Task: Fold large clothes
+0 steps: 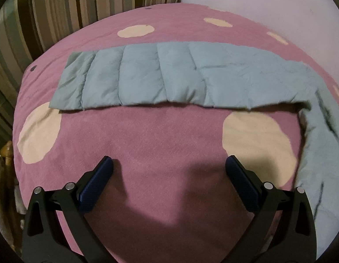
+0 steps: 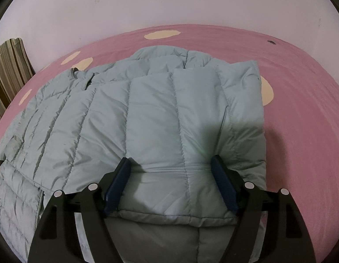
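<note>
A pale blue quilted puffer jacket lies on a pink bed cover. In the left wrist view one sleeve (image 1: 165, 76) lies stretched flat across the bed, with the jacket's body (image 1: 323, 153) running down the right edge. My left gripper (image 1: 169, 164) is open and empty, hovering over bare pink cover in front of the sleeve. In the right wrist view the jacket's body (image 2: 147, 114) fills the middle, with a sleeve folded over it. My right gripper (image 2: 170, 164) is open, its fingers straddling the folded sleeve's cuff end without closing on it.
The pink cover (image 1: 158, 135) has large cream spots (image 1: 255, 140). A striped cushion (image 1: 55, 6) stands at the back left, also showing in the right wrist view (image 2: 9, 65). A pale wall (image 2: 169, 4) runs behind the bed.
</note>
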The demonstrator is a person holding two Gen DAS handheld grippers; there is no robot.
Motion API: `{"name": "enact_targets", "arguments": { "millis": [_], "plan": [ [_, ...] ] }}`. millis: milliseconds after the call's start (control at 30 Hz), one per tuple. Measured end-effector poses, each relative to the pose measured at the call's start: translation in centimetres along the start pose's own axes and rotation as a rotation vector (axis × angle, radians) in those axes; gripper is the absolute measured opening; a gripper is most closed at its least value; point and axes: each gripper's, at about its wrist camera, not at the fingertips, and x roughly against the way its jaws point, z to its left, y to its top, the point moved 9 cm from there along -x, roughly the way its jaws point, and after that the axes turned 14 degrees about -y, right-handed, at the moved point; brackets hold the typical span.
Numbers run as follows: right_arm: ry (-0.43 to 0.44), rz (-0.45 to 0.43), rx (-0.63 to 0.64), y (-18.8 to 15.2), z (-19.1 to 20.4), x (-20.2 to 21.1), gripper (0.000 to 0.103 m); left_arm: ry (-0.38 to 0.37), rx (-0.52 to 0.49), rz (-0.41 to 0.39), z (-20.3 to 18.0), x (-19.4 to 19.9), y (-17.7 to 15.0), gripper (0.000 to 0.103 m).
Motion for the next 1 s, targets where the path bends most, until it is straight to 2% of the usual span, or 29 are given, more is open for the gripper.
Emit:
{"name": "enact_targets", "arguments": {
  "millis": [100, 300, 433, 500, 533, 600, 700, 767, 833, 900, 933, 967, 1000],
  "plan": [
    [0.009, -0.002, 0.004, -0.1, 0.1, 0.0, 0.082, -0.03, 0.039, -0.056, 1.8, 1.3, 1.6, 0.101],
    [0.004, -0.002, 0.016, 0.0, 0.2, 0.1, 0.083, -0.037, 0.117, -0.126, 8.6, 2.4, 5.9, 0.101],
    [0.003, -0.003, 0.017, 0.0, 0.2, 0.1, 0.083, -0.051, 0.18, -0.118, 13.2, 1.0, 8.1, 0.1],
    [0.003, -0.003, 0.017, 0.0, 0.3, 0.1, 0.083, -0.116, 0.237, -0.092, 14.8, -0.5, 8.8, 0.094],
    [0.003, -0.003, 0.017, 0.0, 0.3, 0.0, 0.083, -0.149, 0.257, -0.075, 15.2, -1.2, 9.0, 0.088],
    [0.003, -0.003, 0.017, 0.0, 0.3, 0.1, 0.083, -0.162, 0.242, -0.08, 15.5, -1.6, 9.5, 0.087],
    [0.002, -0.003, 0.017, 0.0, 0.3, 0.0, 0.084, -0.178, 0.196, -0.058, 15.0, -2.2, 10.2, 0.071],
    [0.002, -0.003, 0.018, 0.0, 0.3, 0.0, 0.084, -0.237, 0.209, -0.052, 14.8, -2.4, 10.3, 0.05],
    [0.0, -0.005, 0.018, 0.1, 0.2, 0.0, 0.084, -0.27, 0.228, -0.055, 14.8, -2.7, 10.2, 0.043],
    [0.001, -0.005, 0.019, 0.2, 0.2, 0.0, 0.084, -0.275, 0.221, -0.055, 14.9, -2.7, 10.0, 0.031],
    [0.001, -0.005, 0.019, 0.2, 0.2, -0.1, 0.084, -0.292, 0.222, -0.056, 14.8, -2.7, 10.0, 0.018],
    [0.002, -0.004, 0.019, 0.2, 0.2, -0.1, 0.084, -0.312, 0.226, -0.057, 14.6, -2.6, 10.1, 0.012],
    [0.002, -0.004, 0.019, 0.2, 0.2, -0.1, 0.084, -0.318, 0.227, -0.06, 14.5, -2.5, 10.1, 0.011]
  ]
}}
